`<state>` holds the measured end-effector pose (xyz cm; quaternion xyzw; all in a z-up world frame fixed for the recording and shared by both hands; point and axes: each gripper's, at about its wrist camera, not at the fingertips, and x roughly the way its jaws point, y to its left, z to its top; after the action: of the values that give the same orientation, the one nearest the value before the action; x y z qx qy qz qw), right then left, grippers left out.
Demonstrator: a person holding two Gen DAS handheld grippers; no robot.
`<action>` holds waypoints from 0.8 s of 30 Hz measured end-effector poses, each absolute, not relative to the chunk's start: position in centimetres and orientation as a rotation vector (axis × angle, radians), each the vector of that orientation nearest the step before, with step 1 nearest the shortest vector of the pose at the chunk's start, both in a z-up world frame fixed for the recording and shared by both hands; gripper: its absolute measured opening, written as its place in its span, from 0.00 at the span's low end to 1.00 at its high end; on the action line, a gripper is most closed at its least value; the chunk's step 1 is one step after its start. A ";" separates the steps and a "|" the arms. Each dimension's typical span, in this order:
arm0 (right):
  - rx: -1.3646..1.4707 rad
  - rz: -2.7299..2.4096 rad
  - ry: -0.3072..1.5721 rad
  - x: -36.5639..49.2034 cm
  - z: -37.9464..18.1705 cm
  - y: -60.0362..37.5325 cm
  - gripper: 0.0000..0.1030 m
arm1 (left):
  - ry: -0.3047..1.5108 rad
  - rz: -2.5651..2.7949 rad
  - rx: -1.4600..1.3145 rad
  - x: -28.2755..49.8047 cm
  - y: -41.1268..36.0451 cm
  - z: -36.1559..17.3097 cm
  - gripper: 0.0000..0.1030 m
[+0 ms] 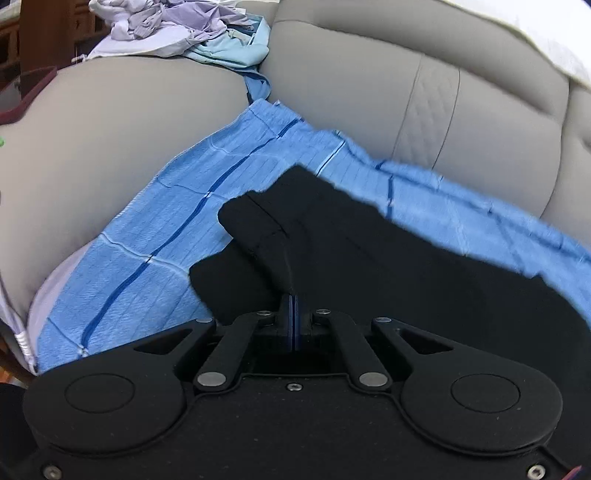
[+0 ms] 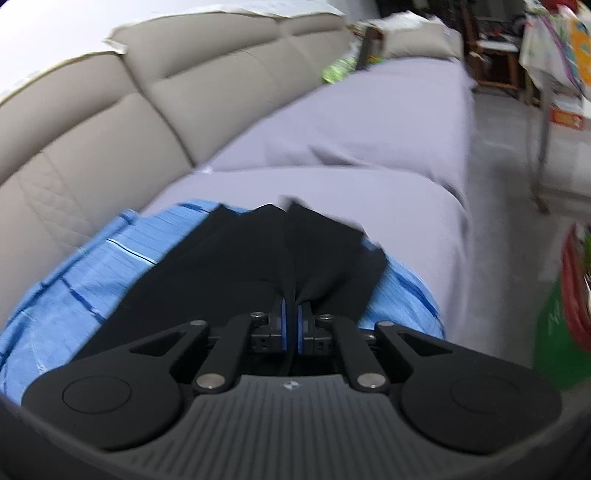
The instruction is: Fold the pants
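Sofa (image 1: 369, 92), grey-beige, cushions and backrest filling both views; a lilac sheet (image 2: 369, 129) covers the seat further along, seen from the right wrist. On the near seat lies a blue striped cloth (image 1: 155, 221), spread flat. On top of that cloth, the black pants (image 1: 369, 258), partly bunched, not yet a tidy fold. A heap of pale clothes (image 1: 177, 26) sits at the far end of the sofa, well apart. Left gripper (image 1: 293, 306): pads pressed together, with a ridge of black fabric rising straight out of them, so clamped on the pants. Right gripper (image 2: 290, 314): pads nearly together, a pleat of the same black fabric pinched in the narrow gap, so also clamped on the pants. Key relation: in both views the pants run away from the gripper, straight ahead and below, long axis roughly along the pointing line in the right view, more diagonal toward the upper left in the left view. Neither hand is nearer; both already hold cloth. Judgement: next move is carrying the held edges across to lay a fold; slack fabric may drag the blue cloth.
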<state>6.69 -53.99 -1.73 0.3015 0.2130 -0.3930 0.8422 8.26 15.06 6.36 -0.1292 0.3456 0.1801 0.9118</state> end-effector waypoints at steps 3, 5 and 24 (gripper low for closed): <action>0.647 -0.851 0.480 6.5 -2.6 -54.4 0.12 | 0.727 0.376 -0.255 7.8 14.9 5.8 0.01; 0.627 -0.885 0.467 5.9 -2.3 -54.6 0.10 | 0.728 0.382 -0.264 7.8 15.1 5.8 0.01; 0.352 -0.501 0.420 9.5 4.2 -43.5 0.83 | 0.780 0.356 -0.296 4.5 16.4 5.2 0.31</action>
<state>9.45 -43.54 4.24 0.1720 0.2050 -0.2447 0.9319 4.51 16.45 5.24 -0.1429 0.3770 0.1720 0.8988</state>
